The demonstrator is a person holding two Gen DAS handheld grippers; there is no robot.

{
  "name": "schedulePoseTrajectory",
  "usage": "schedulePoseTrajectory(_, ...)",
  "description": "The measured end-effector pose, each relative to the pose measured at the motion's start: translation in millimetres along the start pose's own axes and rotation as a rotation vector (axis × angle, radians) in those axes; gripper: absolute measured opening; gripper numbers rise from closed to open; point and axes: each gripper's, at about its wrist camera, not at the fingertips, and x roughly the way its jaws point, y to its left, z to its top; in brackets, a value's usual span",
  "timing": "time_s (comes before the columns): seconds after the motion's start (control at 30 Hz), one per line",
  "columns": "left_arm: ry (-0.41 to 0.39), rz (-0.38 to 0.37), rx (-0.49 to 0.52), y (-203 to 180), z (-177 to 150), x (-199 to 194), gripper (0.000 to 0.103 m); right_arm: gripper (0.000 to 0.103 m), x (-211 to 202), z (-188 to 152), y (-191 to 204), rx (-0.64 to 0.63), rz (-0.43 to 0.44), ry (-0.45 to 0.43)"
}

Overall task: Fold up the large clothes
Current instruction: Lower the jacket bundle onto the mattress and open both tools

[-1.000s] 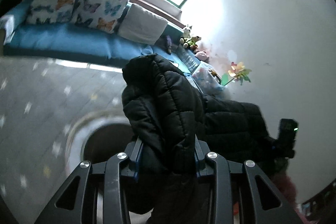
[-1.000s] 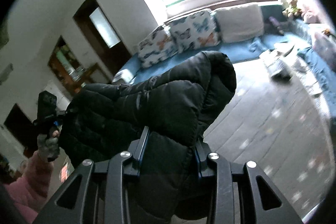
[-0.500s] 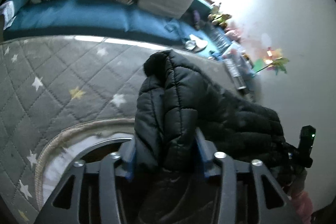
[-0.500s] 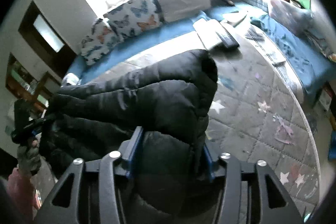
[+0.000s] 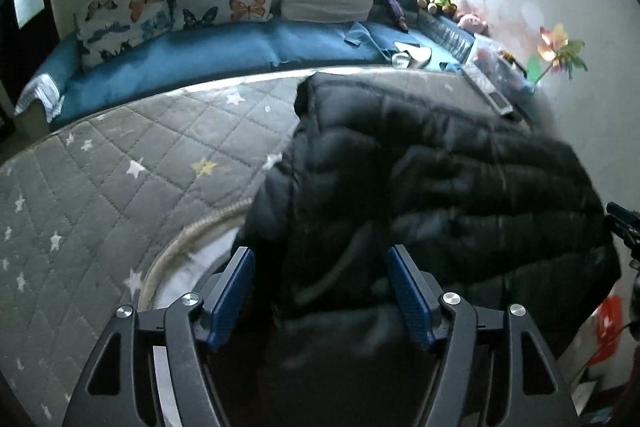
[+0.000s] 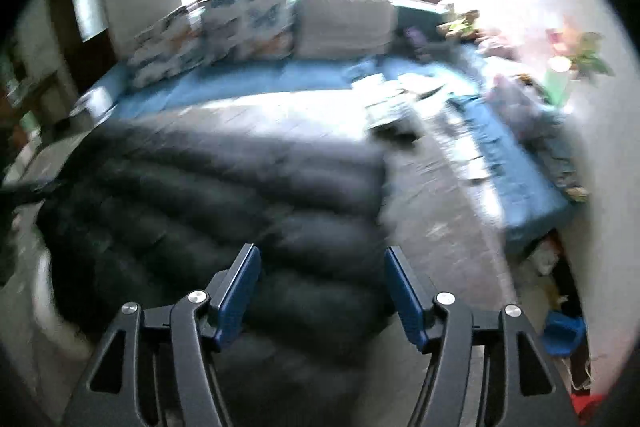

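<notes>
The step in hand looks like the release after one fold: the black puffer jacket (image 5: pixel 440 195) lies on the grey quilted mat (image 5: pixel 120 179), spread toward the mat's far right corner, with its near part over the round rope-edged piece (image 5: pixel 192 231) at the mat's near edge. It lies in thick, bulky layers.

The left gripper (image 5: pixel 320 287) is tilted steeply down over the near edge of the jacket. Its jaws are opening; the dark fabric is between the blue pads (image 5: pixel 234 291), but I see a gap on each side, so nothing is clamped. The right gripper (image 6: pixel 322 285) has the same tilted-down pose over the jacket (image 6: pixel 224 211) near its right side. Its jaws are also opening, and the padded cloth lies below and between them without pressure from the pads. This view is blurred, so fine details of the fabric edge are not clear.

In my judgement, the next move needs both grippers to leave the cloth without dragging it, then to find a new edge or a sleeve for the next fold. The puffy material may spring back and open again.
</notes>
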Motion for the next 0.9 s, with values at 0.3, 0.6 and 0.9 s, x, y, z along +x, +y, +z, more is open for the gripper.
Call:
schedulePoseTrajectory(0.3,0.02,0.048,0.018,-18.5,-60.8,-37.7,0.073,0.07,-6.4,-27.5,28.1,-0.067,-0.097,0.072)
schedulePoseTrajectory(0.6,-0.088,0.048,0.021,-46.5,-114.9,-116.9,0.073,0.071,-60.6,-63.2,62.2,-0.071,-0.077,-0.071)
schedulePoseTrajectory(0.9,-0.175,0.037,0.024,-67.6,-163.7,-173.1,0.073,0.071,-85.4,-104.0,106.0,-0.029,-0.104,-0.158)
